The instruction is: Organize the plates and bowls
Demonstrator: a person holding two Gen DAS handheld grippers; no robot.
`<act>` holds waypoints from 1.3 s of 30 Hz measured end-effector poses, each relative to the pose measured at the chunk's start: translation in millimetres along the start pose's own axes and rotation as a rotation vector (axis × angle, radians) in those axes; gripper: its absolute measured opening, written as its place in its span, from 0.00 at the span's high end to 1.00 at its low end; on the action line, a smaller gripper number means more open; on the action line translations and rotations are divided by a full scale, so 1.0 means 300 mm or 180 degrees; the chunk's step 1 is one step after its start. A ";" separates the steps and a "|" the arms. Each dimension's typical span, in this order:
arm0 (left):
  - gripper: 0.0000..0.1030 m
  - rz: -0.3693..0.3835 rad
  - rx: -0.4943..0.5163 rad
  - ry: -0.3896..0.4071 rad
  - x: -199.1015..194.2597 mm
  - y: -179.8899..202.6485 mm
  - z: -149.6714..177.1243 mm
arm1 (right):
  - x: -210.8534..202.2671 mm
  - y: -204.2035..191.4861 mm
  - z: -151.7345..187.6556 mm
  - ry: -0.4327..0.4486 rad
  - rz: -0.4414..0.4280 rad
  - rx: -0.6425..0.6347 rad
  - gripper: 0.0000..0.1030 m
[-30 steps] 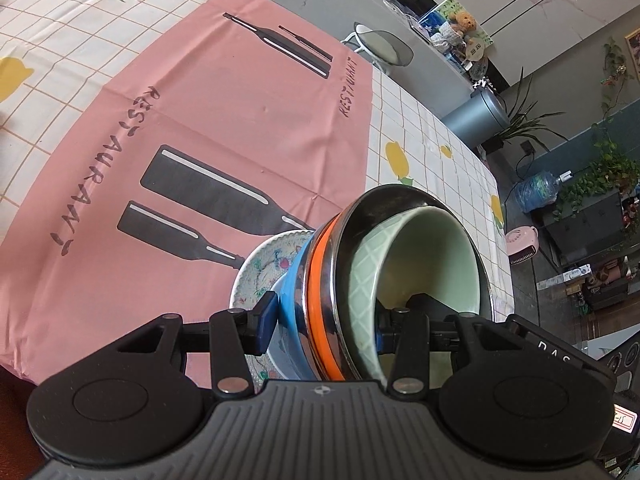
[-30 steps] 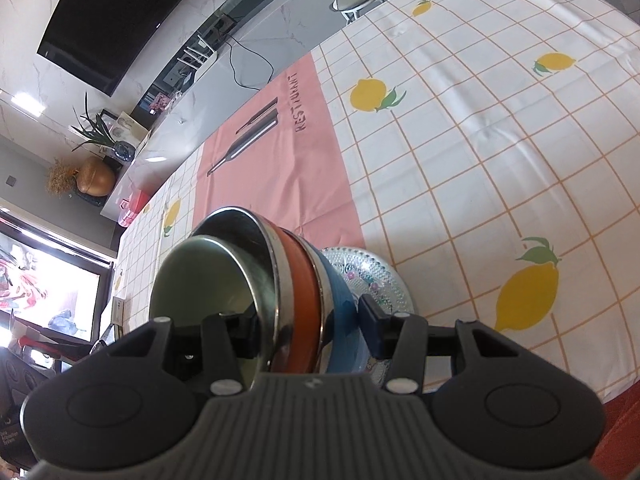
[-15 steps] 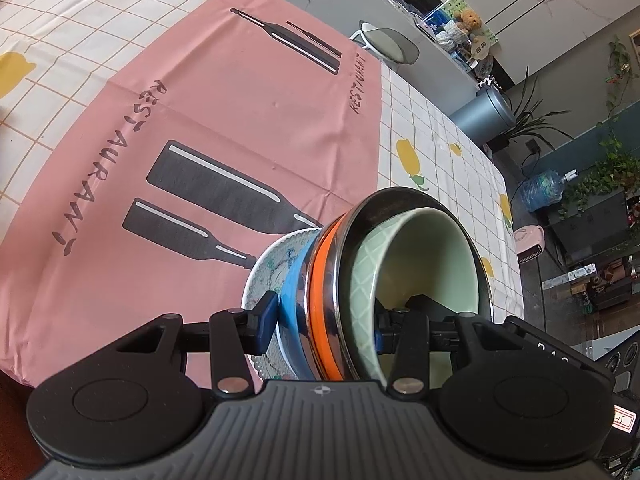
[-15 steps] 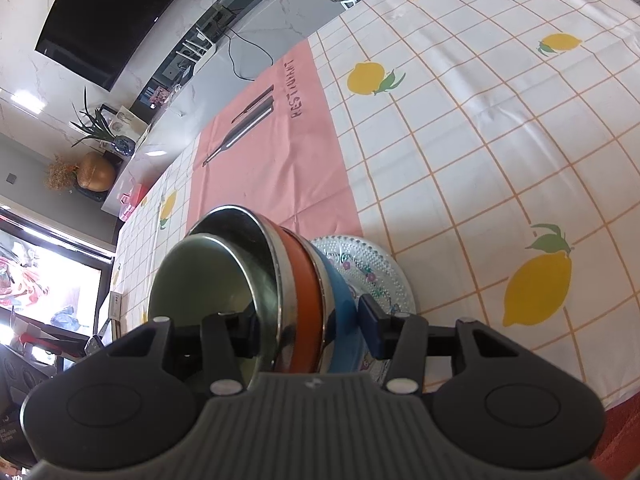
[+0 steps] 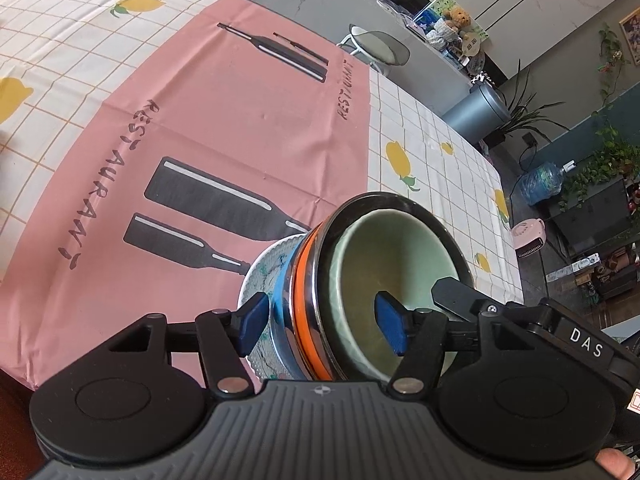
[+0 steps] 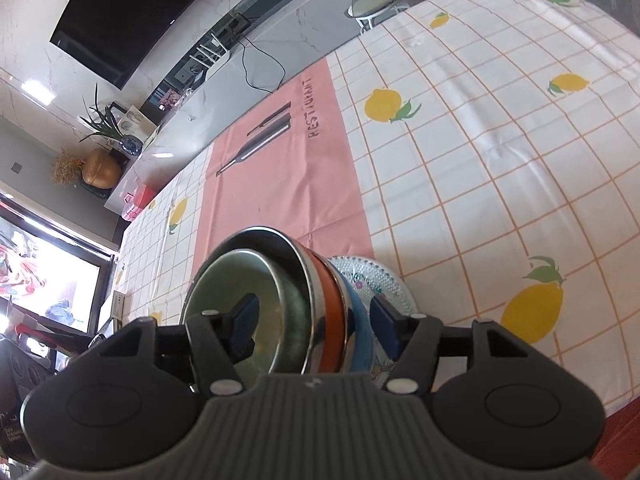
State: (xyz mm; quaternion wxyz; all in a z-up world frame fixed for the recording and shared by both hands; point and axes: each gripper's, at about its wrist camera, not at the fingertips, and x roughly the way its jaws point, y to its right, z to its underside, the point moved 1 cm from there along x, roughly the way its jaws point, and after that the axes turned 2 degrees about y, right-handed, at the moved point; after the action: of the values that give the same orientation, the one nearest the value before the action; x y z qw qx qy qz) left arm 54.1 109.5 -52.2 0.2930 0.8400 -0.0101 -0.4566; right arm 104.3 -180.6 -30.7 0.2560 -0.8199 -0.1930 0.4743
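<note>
so both grippers have just let go of the nested stack; the left gripper (image 5: 322,322) has just been opening and its blue pads (image 5: 253,317) now stand clear of the dishes on either side, rim between them but not pinched; same for the right gripper (image 6: 316,318), jaws just widened, one pad inside the bowl and one outside the plate, neither pressing as far as i can see; the stack itself is a pale green ceramic bowl (image 5: 384,264) inside a shiny steel bowl with an orange band (image 5: 310,276), then a blue bowl (image 5: 280,304), all on a white patterned glass plate (image 6: 380,280), and it sits close to the near edge of the table; what worries me is pulling out, since each gripper has a finger dipped inside the green bowl; drag back at an angle and a pad could hook the rim, tip the bowls or slide the whole pile toward the edge; the stack also looks tilted in these fisheye views, though i can't tell if that's just the lens; surface is a white checked tablecloth with yellow lemons (image 6: 500,160) with a pink restaurant-print cloth (image 5: 224,128) over it, soft and a bit wrinkled, so things may skate; room has a round stool (image 5: 378,46), grey bin (image 5: 476,112), plants, a big dark tv (image 6: 160,12).
</note>
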 end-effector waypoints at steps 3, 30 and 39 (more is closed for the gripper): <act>0.30 -0.0048 0.0189 0.0192 -0.049 0.031 -0.004 | -0.053 -0.028 -0.010 0.0149 0.0085 -0.0236 0.36; 0.25 -0.0623 0.2014 0.1573 -0.346 0.233 0.269 | -0.454 -0.177 0.268 0.1370 0.0538 -0.1703 0.09; 0.21 -0.0834 0.1737 0.1053 -0.263 0.163 0.335 | -0.405 -0.156 0.366 0.1093 0.0841 -0.1715 0.06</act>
State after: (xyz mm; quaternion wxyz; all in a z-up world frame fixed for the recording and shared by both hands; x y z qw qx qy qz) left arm -57.3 42.8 -8.9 -0.0059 0.9442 0.0238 -0.3284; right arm -53.0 -185.2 34.1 -0.0045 -0.9438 -0.1575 0.2904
